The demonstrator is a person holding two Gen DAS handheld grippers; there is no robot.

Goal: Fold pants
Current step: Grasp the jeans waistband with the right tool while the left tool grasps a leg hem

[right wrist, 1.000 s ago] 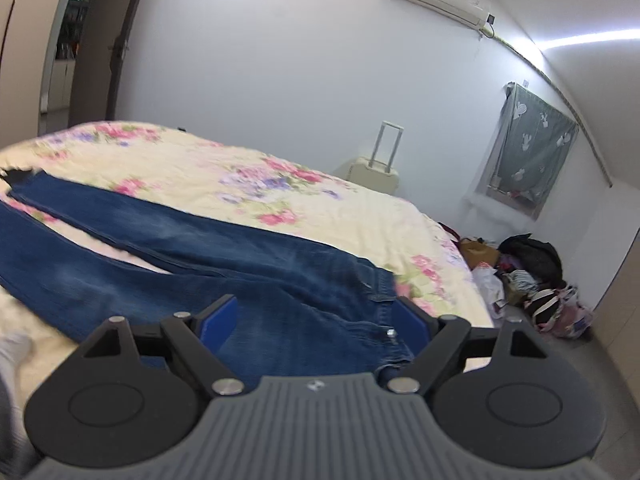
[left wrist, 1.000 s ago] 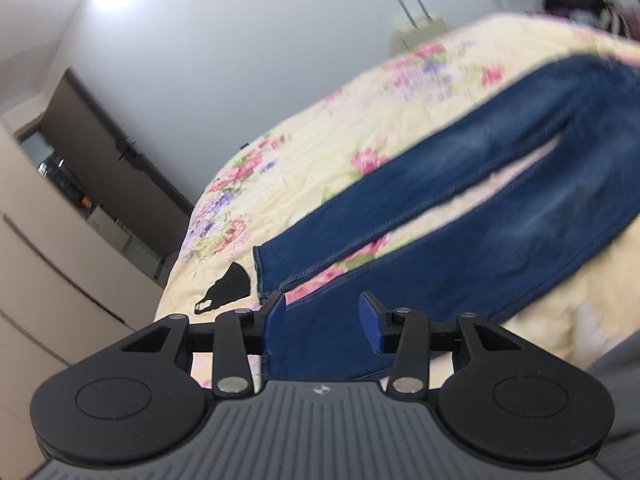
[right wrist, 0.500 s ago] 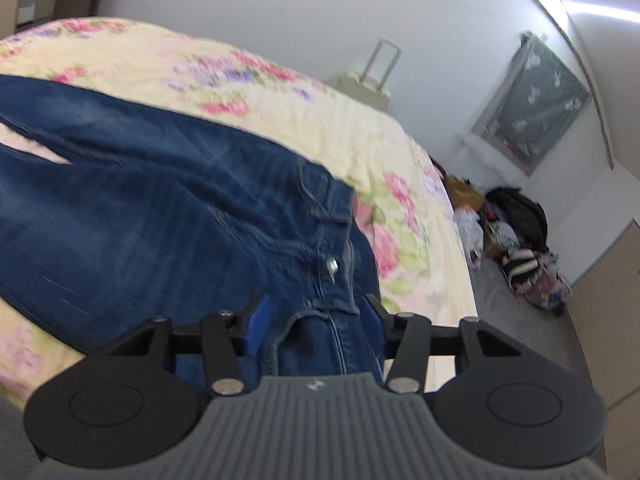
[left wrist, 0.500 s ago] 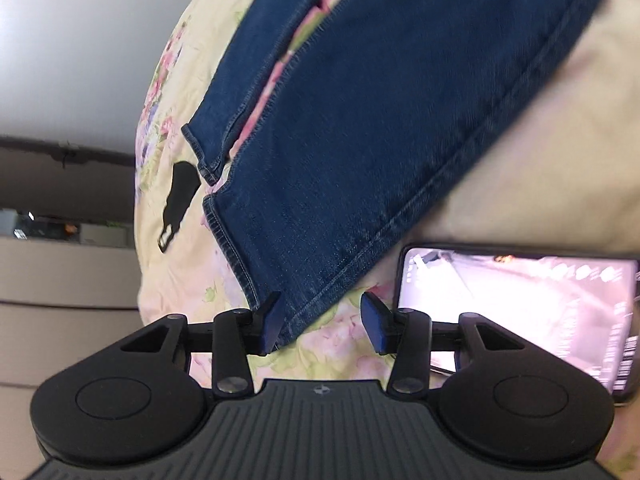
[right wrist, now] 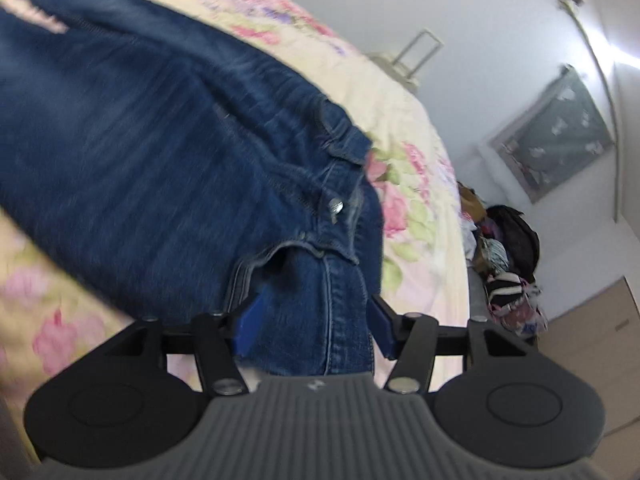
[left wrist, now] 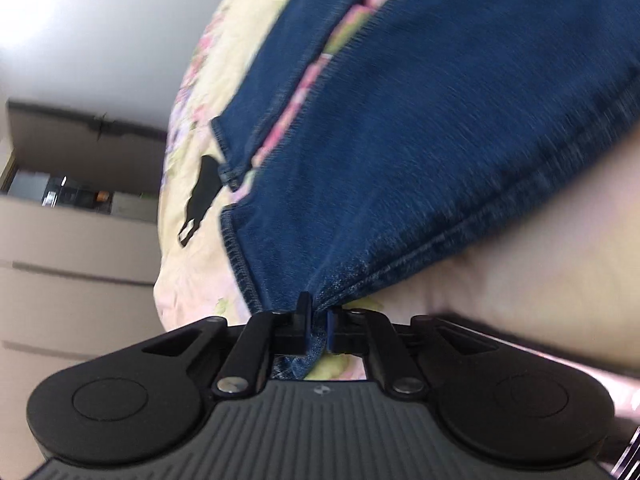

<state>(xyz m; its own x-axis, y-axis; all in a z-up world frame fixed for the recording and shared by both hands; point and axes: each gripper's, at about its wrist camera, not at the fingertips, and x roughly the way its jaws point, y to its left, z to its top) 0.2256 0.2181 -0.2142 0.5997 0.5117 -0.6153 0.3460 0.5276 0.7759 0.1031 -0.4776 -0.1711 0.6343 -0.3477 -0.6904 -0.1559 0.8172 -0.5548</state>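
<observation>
Blue jeans (left wrist: pixel 420 140) lie spread on a flowered bedspread (left wrist: pixel 192 264). My left gripper (left wrist: pixel 318 312) is closing on the hem corner of the near leg, and the denim is pinched between its pads. In the right wrist view the waist end of the jeans (right wrist: pixel 140 140) shows, with its metal button (right wrist: pixel 335 206). My right gripper (right wrist: pixel 314 320) straddles the near waistband corner. Its jaws are opening, the denim fills the gap between them, and the blue pad faces still show.
A black face mask (left wrist: pixel 202 192) lies on the bedspread just past the leg hems. Beige drawers (left wrist: pixel 60 260) stand beyond the bed's left edge. A suitcase (right wrist: pixel 412 56) and a heap of bags and clothes (right wrist: pixel 504 248) sit on the floor beyond the bed (right wrist: pixel 404 128).
Both grippers came down from above the bed onto the jeans. The left one went from open over the hem to shut on it. The right one narrowed around the waistband corner.
</observation>
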